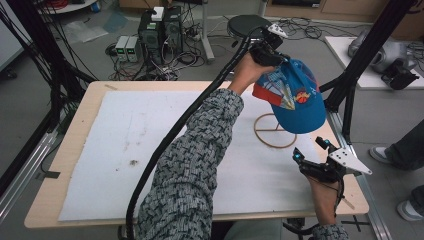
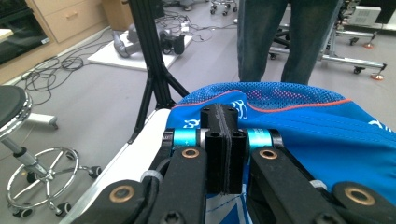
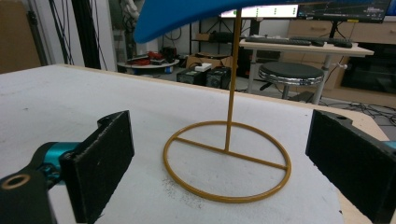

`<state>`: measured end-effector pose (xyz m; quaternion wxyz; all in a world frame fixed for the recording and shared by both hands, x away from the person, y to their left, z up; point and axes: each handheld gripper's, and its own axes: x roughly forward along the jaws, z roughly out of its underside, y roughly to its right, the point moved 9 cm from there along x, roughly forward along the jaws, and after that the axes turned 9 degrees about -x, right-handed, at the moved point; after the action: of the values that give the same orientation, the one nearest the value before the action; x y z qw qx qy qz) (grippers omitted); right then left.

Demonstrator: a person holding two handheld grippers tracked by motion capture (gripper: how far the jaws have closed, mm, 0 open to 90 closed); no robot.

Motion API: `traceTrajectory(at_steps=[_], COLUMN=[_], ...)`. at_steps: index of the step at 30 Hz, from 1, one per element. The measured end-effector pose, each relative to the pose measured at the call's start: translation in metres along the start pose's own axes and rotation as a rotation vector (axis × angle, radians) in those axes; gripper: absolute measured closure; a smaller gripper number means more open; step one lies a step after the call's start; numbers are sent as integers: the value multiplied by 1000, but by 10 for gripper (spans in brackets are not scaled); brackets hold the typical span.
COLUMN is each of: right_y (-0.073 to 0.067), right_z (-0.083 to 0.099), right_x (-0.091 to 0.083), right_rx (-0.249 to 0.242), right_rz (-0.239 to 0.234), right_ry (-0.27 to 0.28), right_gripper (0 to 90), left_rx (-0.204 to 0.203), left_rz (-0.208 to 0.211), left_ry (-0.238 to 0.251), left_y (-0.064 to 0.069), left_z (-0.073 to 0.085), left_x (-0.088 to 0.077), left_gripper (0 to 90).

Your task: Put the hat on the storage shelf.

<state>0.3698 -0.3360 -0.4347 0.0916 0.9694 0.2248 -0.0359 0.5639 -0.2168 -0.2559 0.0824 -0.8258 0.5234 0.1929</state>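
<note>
Above the thin golden wire stand (image 1: 274, 131), the left gripper (image 2: 223, 140) pinches a blue mesh-backed cap (image 1: 292, 95). Near the tabletop (image 1: 90, 105) edge, the right gripper (image 1: 311, 149) gapes wide.

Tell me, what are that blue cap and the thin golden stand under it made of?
The blue cap looks like woven fabric: in the left gripper view part of it is open mesh, edged with orange piping. The stand seems to be thin metal rod or wire with a gold-coloured, slightly glossy coat; its ring base and upright post are slim and rigid. Painted or plated, I cannot tell.
</note>
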Motion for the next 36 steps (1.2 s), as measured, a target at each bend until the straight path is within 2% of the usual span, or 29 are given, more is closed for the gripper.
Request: traceTrajectory(at_steps=[3, 11, 14, 22, 28, 30, 32, 36], right_y=[0, -5, -3, 0, 0, 0, -1, -7], right_z=[0, -1, 0, 0, 0, 0, 0, -1], right_x=[0, -4, -6, -9, -9, -9, -10, -15], right_rx=[1, -1, -9, 7, 9, 9, 16, 6], right_rz=[0, -20, -13, -4, 0, -2, -7, -14], right_ry=[-1, 5, 3, 9, 6, 6, 7, 7], right_gripper=[68, 68, 68, 68, 68, 68, 68, 68], left_rx=[4, -16, -8, -5, -8, -6, -20, -14], left_rz=[10, 38, 52, 79, 81, 83, 105, 124], left_ry=[0, -14, -19, -25, -24, -25, -26, -31], left_y=[4, 6, 10, 14, 14, 13, 14, 15], left_z=[1, 5, 6, 7, 7, 8, 8, 10], left_x=[3, 7, 9, 9, 9, 9, 10, 10], left_gripper=[894, 894, 894, 890, 876, 842, 747, 637])
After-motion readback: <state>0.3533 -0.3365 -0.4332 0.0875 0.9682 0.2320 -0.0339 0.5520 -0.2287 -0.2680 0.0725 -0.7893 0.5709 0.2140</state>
